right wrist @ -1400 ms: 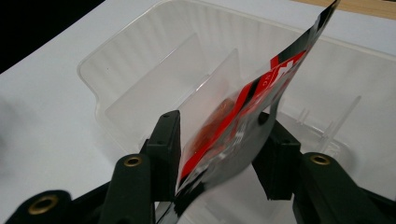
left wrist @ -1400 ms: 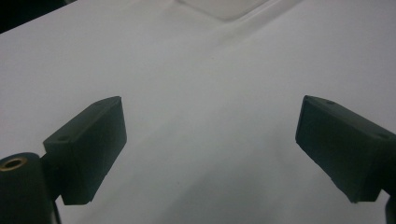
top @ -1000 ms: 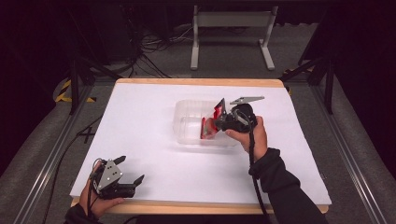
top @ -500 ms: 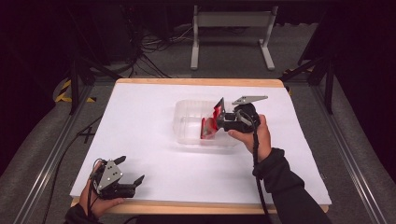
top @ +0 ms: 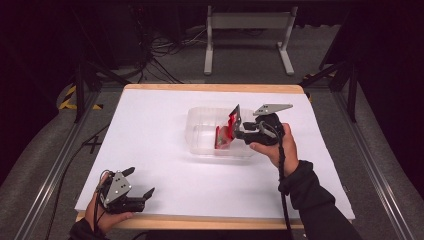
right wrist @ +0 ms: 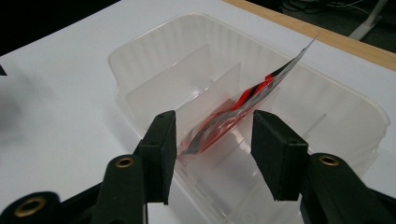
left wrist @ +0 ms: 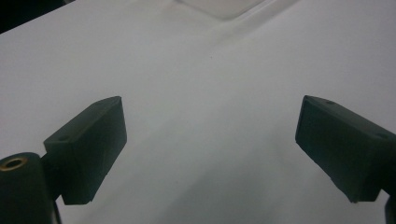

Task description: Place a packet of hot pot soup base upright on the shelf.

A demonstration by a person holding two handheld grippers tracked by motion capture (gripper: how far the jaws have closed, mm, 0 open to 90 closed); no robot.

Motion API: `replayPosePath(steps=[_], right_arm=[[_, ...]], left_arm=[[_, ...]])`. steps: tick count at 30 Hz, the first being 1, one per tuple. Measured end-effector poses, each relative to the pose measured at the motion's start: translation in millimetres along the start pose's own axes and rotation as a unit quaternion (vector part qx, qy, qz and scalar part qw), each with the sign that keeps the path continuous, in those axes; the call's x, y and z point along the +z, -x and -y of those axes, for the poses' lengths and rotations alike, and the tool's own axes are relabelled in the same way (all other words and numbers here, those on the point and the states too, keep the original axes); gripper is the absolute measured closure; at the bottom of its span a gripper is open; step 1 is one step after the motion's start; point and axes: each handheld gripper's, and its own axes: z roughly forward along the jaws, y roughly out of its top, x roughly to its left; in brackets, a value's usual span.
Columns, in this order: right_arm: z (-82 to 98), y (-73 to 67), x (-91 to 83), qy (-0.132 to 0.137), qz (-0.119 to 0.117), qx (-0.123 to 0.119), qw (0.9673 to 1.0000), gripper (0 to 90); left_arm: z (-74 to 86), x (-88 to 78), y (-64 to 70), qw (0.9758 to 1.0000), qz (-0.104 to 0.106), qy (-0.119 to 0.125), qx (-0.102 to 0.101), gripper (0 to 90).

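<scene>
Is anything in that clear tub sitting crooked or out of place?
Yes: the red packet stands tilted in the clear plastic tub, leaning on a divider with its top corner poking above the rim, between the right gripper's parted jaws.

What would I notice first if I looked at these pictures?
Probably the red packet, the brightest thing here, standing tilted inside the clear plastic tub in the middle of the white table. The right gripper has its jaws either side of it, while the left gripper waits open at the near corner.
</scene>
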Motion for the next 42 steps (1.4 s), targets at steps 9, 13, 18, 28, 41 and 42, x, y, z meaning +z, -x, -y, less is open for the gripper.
replayPosePath(steps=[9, 13, 18, 28, 41, 42], right_arm=[[6.4, -2.6, -5.6, -0.004, 0.01, -0.035, 0.9993, 50.3], [8.5, -3.0, -8.8, -0.007, 0.017, -0.046, 0.9988, 49.5], [12.4, -3.8, -12.0, -0.017, 0.031, -0.065, 0.9973, 47.2], [20.6, -5.0, -19.2, -0.032, 0.05, -0.103, 0.9929, 44.2], [30.0, -4.9, -31.6, -0.047, 0.061, -0.136, 0.9877, 39.2], [31.1, -4.8, -32.2, -0.048, 0.063, -0.137, 0.9875, 38.6]], left_arm=[[0.2, 0.4, 0.2, 1.0, -0.001, -0.003, 0.004, 9.4], [0.3, 0.5, 0.4, 1.0, -0.001, -0.003, 0.004, 9.2], [0.4, 0.5, 0.6, 1.0, 0.001, -0.002, 0.005, 9.0], [0.6, 0.4, 0.5, 1.0, 0.004, -0.004, 0.005, 8.7], [0.5, 0.7, 1.1, 0.9999, 0.003, -0.004, 0.013, 8.7], [0.5, 0.7, 1.1, 0.9999, 0.003, -0.004, 0.013, 8.7]])
